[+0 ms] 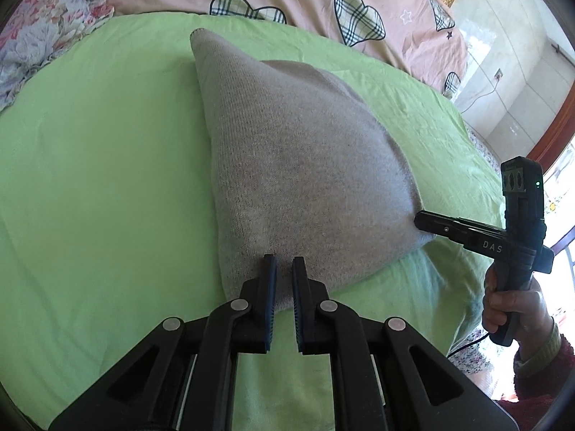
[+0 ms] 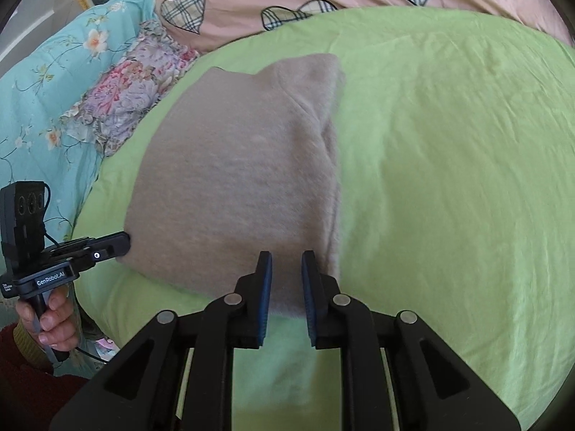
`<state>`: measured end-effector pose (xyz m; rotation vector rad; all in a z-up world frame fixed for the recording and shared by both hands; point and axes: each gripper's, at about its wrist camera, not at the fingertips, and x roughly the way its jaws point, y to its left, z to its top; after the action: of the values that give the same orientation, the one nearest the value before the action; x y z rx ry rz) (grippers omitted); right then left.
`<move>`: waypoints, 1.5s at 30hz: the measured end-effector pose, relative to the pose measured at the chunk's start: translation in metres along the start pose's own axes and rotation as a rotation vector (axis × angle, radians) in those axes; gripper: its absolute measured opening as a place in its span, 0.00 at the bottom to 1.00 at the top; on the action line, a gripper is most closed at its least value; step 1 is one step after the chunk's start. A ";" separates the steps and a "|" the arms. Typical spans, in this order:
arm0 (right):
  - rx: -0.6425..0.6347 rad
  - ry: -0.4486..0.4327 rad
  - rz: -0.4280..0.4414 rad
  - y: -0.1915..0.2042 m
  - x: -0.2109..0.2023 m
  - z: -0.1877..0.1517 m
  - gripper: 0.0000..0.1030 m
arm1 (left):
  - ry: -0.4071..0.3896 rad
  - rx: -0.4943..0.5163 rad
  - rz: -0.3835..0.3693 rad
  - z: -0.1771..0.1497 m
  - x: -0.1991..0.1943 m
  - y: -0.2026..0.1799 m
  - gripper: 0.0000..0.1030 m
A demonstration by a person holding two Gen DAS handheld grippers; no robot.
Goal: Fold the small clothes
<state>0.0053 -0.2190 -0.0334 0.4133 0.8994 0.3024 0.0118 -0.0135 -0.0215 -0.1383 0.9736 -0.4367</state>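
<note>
A grey knitted garment [image 1: 287,158] lies folded on a green sheet [image 1: 100,179] spread over the bed, roughly midway across it and toward the near edge; its near hem is lifted off the sheet at two corners, one in each gripper. The left gripper [image 1: 284,269] has its blue-padded jaws drawn close together on the garment's near left corner, a narrow strip of knit showing between them; from the right wrist view the same gripper [image 2: 124,244] meets that corner side-on, and the pinch point itself is hidden behind its black finger. The right gripper [image 2: 286,264] is clamped on the near right corner, with grey cloth filling the gap between its pads; in the left wrist view its tip [image 1: 420,221] is pressed into the cloth's edge, so the jaws cannot be told apart there.

The far end of the garment rests on the sheet, with a folded layer showing a diagonal seam; what lies under the lifted part is out of sight. A hand [image 1: 510,309] with a red sleeve holds the right gripper's handle; another hand [image 2: 50,316] holds the left one, both cut off by the frame edge. Beyond the far edge of the sheet lies a pink quilt with plaid hearts [image 1: 359,14]; at the left edge a floral pillow [image 2: 125,97] and a turquoise flowered cover [image 2: 46,72]; the right-wrist picture is slightly blurred.
</note>
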 end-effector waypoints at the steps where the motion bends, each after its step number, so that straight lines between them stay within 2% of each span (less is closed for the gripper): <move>1: 0.001 -0.004 0.002 -0.001 0.000 -0.001 0.18 | 0.004 0.007 0.011 -0.001 0.002 0.000 0.08; 5: 0.007 -0.003 -0.008 0.002 0.001 0.001 0.18 | 0.013 0.036 0.043 0.002 0.000 -0.008 0.09; 7: 0.018 -0.021 0.012 0.003 -0.005 0.008 0.19 | 0.008 0.033 0.024 0.006 -0.007 -0.007 0.16; 8: 0.021 -0.037 0.019 0.002 -0.009 0.014 0.20 | 0.000 0.023 0.014 0.009 -0.013 -0.006 0.22; 9: 0.028 -0.057 0.025 0.000 -0.013 0.021 0.28 | -0.017 0.010 0.013 0.013 -0.018 -0.003 0.33; 10: 0.037 -0.069 0.028 -0.004 -0.015 0.028 0.40 | -0.034 -0.003 0.022 0.017 -0.022 -0.001 0.40; 11: 0.049 -0.085 0.026 -0.007 -0.016 0.035 0.43 | -0.054 -0.021 0.039 0.022 -0.025 0.003 0.52; 12: 0.063 -0.102 0.026 -0.012 -0.016 0.045 0.43 | -0.065 -0.034 0.050 0.026 -0.026 0.007 0.54; 18: 0.182 -0.103 0.113 -0.037 0.012 0.079 0.43 | -0.035 -0.107 0.088 0.045 -0.004 0.025 0.54; 20: 0.213 -0.092 0.142 -0.042 0.021 0.085 0.39 | -0.025 -0.113 0.096 0.050 0.005 0.026 0.54; 21: 0.228 -0.074 0.162 -0.044 0.029 0.088 0.33 | -0.020 -0.117 0.095 0.051 0.008 0.026 0.54; 22: 0.228 -0.050 0.172 -0.044 0.037 0.092 0.15 | -0.016 -0.121 0.095 0.052 0.011 0.026 0.54; 23: 0.218 -0.026 0.168 -0.041 0.043 0.094 0.12 | -0.010 -0.123 0.098 0.052 0.013 0.025 0.54; 28: 0.103 -0.004 0.021 -0.029 0.057 0.095 0.11 | 0.029 -0.124 0.117 0.050 0.030 0.024 0.56; 33: 0.131 -0.032 0.035 -0.031 0.050 0.092 0.12 | 0.026 -0.141 0.121 0.050 0.027 0.023 0.57; 35: 0.140 -0.059 0.040 -0.028 0.035 0.087 0.13 | 0.023 -0.130 0.131 0.048 0.022 0.021 0.57; 39: 0.074 -0.113 0.043 -0.005 -0.002 0.064 0.13 | 0.030 -0.138 0.123 0.041 0.018 0.021 0.57; 41: 0.032 -0.097 0.052 0.003 -0.007 0.051 0.13 | 0.033 -0.138 0.122 0.037 0.019 0.020 0.57; 44: -0.010 -0.021 -0.049 0.004 0.005 0.031 0.13 | 0.035 -0.136 0.124 0.034 0.022 0.019 0.57; 45: 0.010 0.002 -0.058 -0.005 0.014 0.025 0.11 | 0.039 -0.134 0.123 0.034 0.021 0.022 0.57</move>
<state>0.0341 -0.2230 -0.0312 0.3956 0.9137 0.2455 0.0565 -0.0050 -0.0252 -0.1905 1.0442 -0.2619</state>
